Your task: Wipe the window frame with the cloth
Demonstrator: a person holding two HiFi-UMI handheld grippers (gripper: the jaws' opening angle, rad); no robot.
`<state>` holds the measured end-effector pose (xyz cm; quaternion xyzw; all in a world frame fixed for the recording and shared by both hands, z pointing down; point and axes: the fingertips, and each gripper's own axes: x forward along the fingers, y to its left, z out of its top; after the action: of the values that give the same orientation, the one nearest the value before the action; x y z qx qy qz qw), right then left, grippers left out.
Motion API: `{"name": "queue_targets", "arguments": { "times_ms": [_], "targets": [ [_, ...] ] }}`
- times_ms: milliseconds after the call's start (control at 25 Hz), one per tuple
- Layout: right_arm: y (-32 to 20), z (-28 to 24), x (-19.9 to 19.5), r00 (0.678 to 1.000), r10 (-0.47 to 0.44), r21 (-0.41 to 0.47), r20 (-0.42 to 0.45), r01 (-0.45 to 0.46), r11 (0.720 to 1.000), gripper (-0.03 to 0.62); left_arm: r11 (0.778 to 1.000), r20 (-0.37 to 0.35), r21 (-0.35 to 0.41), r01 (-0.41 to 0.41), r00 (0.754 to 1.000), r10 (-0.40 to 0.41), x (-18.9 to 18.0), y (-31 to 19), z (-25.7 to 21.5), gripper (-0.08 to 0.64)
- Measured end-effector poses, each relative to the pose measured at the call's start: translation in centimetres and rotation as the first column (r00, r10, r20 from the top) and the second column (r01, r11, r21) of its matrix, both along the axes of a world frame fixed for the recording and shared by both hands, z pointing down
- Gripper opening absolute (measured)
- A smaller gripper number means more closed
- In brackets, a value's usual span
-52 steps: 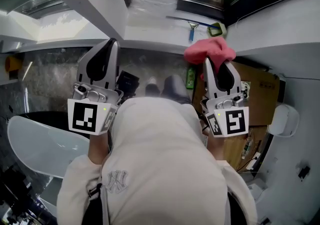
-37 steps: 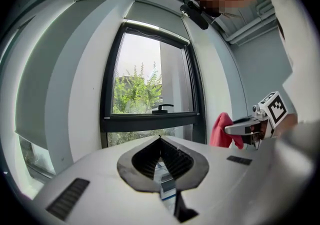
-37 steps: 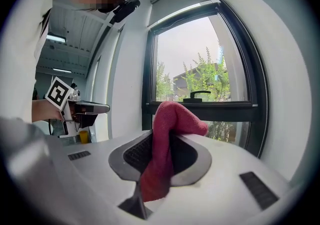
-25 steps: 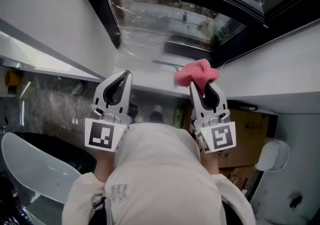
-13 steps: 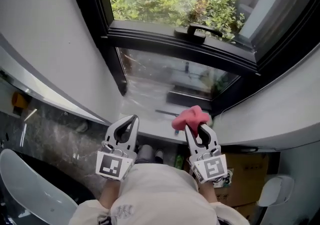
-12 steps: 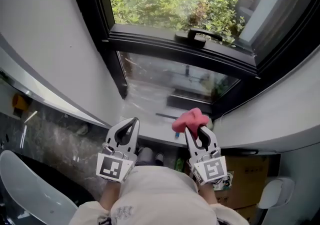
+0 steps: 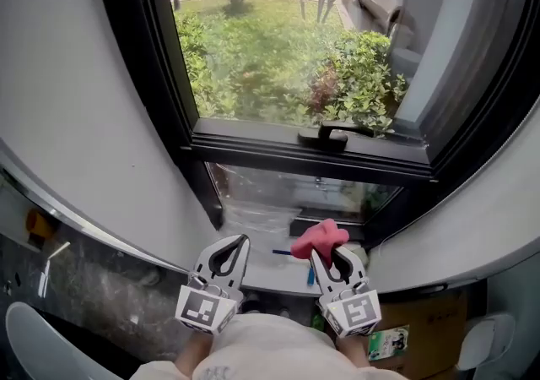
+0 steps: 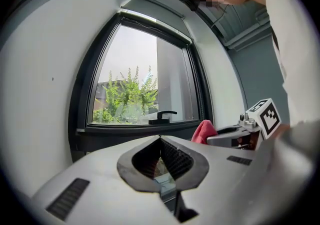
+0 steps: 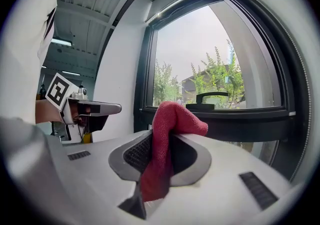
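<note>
The black window frame (image 7: 278,150) fills the far half of the head view, with green shrubs (image 7: 278,57) outside the glass and a black handle (image 7: 325,135) on its lower bar. A pale wall (image 7: 76,116) stands on the left, and another pale wall closes in on the right. Below the frame a white sill (image 7: 261,267) runs across, with a lower pane of dusty glass behind it. A dark stone counter (image 7: 76,277) lies at the near left. Both grippers are held up side by side just over the near edge of the sill, pointing at the window. They are close together but not touching, and the marker cubes are nearest the person. The left gripper (image 7: 239,241) has its jaws together at the tips, with nothing between them. The right gripper (image 7: 332,253) has its jaws clamped on the red cloth (image 9: 172,119). The cloth bunches up past the fingertips and droops over to the right, while a tail hangs down through the jaw opening. It sits below the frame's lower bar and clear of it.
</note>
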<state>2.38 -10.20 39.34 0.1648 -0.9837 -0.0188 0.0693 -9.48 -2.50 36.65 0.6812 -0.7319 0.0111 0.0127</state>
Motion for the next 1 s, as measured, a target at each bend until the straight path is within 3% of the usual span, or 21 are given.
{"name": "queue_targets", "arguments": {
  "times_ms": [560, 1000],
  "targets": [
    [0.2, -1.4, -7.2, 0.999, -0.032, 0.007, 0.04, 0.032, 0.999, 0.086, 1.0, 0.015, 0.015, 0.005, 1.0, -0.005, -6.6, 0.1, -0.5, 0.008],
    [2.9, -2.4, -11.3, 0.994, -0.068, 0.039, 0.088, 0.065, 0.997, 0.086, 0.999, 0.037, 0.04, 0.004, 0.999, -0.005, -9.7, 1.7, -0.8, 0.009]
  ]
}}
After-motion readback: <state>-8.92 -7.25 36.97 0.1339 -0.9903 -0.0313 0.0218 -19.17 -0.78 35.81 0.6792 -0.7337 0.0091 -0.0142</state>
